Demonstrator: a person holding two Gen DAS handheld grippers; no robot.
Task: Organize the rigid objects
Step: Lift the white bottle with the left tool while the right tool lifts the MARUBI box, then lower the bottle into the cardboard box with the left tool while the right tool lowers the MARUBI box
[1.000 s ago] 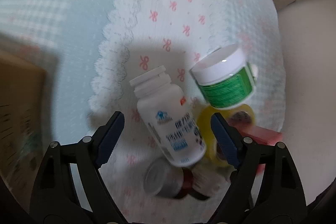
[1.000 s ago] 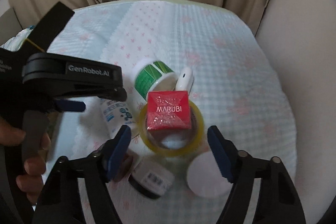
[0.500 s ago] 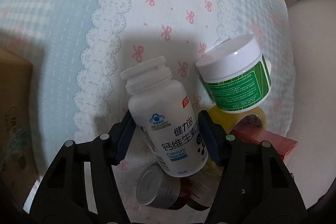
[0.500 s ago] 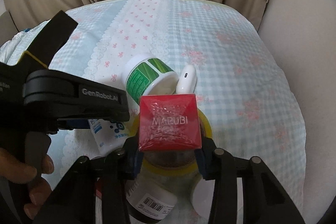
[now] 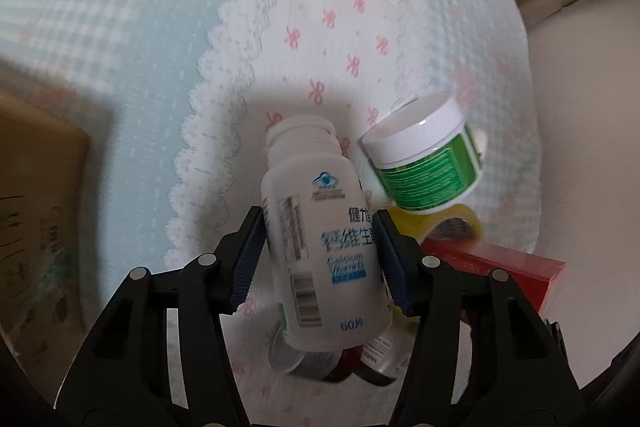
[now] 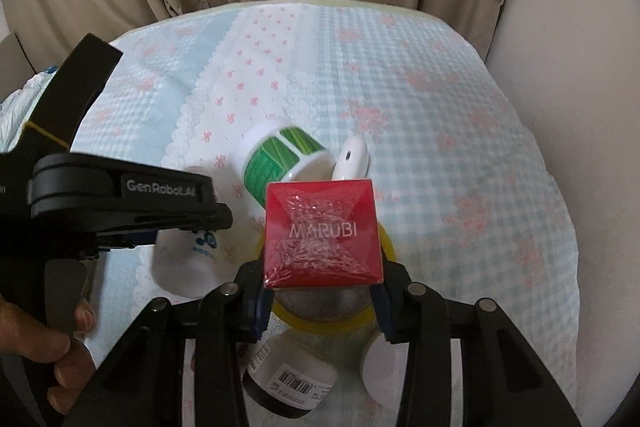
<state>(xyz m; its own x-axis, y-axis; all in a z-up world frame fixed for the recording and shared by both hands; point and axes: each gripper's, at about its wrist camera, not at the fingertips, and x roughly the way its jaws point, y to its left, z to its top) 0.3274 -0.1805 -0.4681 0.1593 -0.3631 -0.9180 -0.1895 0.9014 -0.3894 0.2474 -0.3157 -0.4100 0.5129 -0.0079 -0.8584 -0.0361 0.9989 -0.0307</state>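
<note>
Both tongs have closed since a sec ago, when they hung wide over the pile. Our left tongs (image 5: 320, 259) now clamp the white pill bottle (image 5: 320, 247) mid-body, cap pointing away, w/ blue pads on both sides. Our right tongs (image 6: 320, 301) pinch the red MARUBI box (image 6: 322, 233), which looks raised above the yellow tape roll (image 6: 324, 319). The green-label jar (image 6: 280, 163), the white earbud case (image 6: 352, 159) & the dark jar (image 6: 288, 383) lie loose on the checked cloth (image 6: 460, 147). So we judge two items are secured and ready to carry off to wherever they're sorted; the rest aren't yet handled.
</note>
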